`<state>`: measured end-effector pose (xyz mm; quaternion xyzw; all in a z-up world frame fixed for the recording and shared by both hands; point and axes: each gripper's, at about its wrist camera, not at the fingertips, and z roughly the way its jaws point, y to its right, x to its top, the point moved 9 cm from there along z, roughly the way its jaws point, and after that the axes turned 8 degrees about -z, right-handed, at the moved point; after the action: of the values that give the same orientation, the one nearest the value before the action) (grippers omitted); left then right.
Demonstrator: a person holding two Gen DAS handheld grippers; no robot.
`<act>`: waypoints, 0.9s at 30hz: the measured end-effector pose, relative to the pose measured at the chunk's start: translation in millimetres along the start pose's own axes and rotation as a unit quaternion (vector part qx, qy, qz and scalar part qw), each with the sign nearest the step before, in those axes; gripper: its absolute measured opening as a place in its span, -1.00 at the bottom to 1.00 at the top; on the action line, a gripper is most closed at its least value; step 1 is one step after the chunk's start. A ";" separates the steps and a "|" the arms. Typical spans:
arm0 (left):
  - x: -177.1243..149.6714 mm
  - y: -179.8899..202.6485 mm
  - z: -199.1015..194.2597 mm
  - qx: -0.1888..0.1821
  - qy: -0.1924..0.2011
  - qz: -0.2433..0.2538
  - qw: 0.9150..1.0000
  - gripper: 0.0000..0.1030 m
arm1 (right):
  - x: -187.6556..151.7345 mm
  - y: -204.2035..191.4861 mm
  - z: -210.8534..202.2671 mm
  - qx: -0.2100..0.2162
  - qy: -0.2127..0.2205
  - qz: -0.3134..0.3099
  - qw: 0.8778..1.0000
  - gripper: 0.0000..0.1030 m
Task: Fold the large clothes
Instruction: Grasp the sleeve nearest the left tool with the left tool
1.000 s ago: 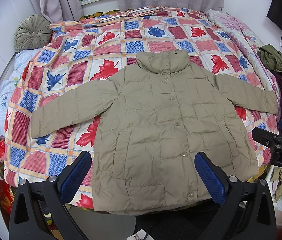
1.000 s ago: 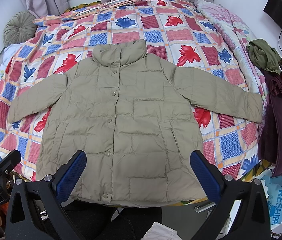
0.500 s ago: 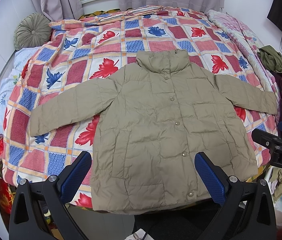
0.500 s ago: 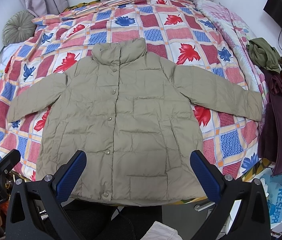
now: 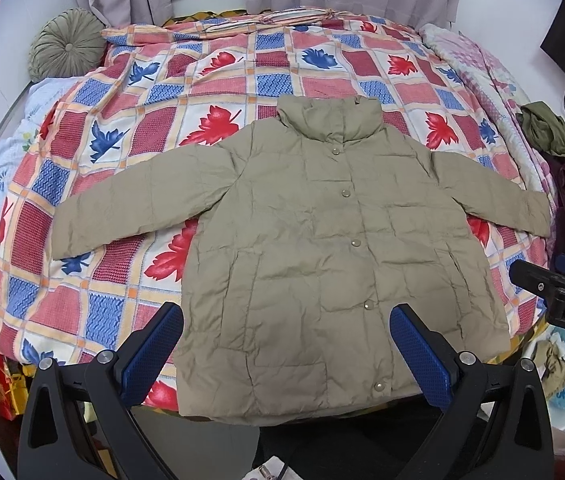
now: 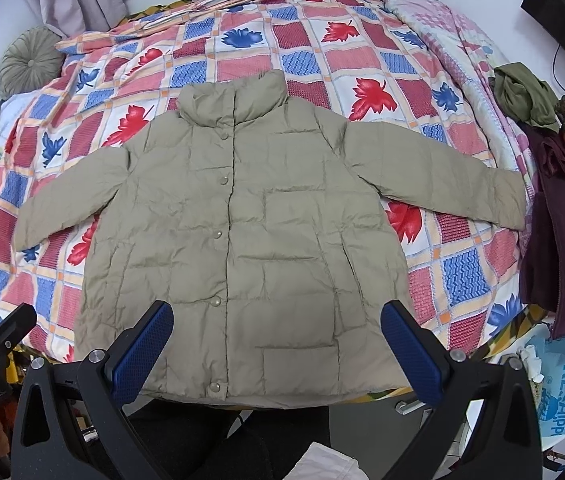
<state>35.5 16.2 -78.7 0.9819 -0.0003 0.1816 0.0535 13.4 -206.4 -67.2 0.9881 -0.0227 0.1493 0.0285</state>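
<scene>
Left wrist view shows the left claw (image 5: 286,350) gaping wide and empty at 6 o'clock over the hem of the khaki jacket (image 5: 322,248) spread flat, buttoned, on the bed (image 5: 130,152), while right wrist view shows the right claw (image 6: 276,344) likewise wide apart, empty, above the hem at 6 o'clock.

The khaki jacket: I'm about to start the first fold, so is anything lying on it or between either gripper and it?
Nothing visible does. The khaki jacket lies flat on the patchwork quilt, sleeves spread, nothing on it. The left gripper and right gripper are open above its hem. The clothes pile sits off to the side.
</scene>
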 end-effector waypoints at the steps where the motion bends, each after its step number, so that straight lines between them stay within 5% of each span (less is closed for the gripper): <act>1: 1.0 -7.0 2.1 0.004 0.001 -0.005 1.000 1.00 | -1.7 -3.3 1.3 0.003 -0.002 0.000 1.000 1.00; 11: -15.0 -111.1 53.3 0.022 -0.048 -0.101 0.994 1.00 | 11.7 -66.2 23.9 0.049 -0.024 -0.026 0.998 1.00; 20: -14.6 -199.2 105.3 -0.001 -0.058 -0.179 0.982 1.00 | 35.5 -137.1 65.7 0.109 -0.028 -0.026 0.993 1.00; 23: -6.9 -222.9 132.6 -0.019 -0.061 -0.208 0.976 1.00 | 34.3 -163.5 92.0 0.131 -0.072 -0.038 0.988 1.00; 27: 13.3 -251.2 173.2 -0.058 -0.050 -0.259 0.963 1.00 | 33.3 -183.8 127.9 0.107 -0.090 -0.072 0.988 1.00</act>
<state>114.7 247.9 -261.1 0.9514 0.2412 0.1120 0.1551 92.5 -32.4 -188.5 0.9939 0.0622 0.0587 -0.0692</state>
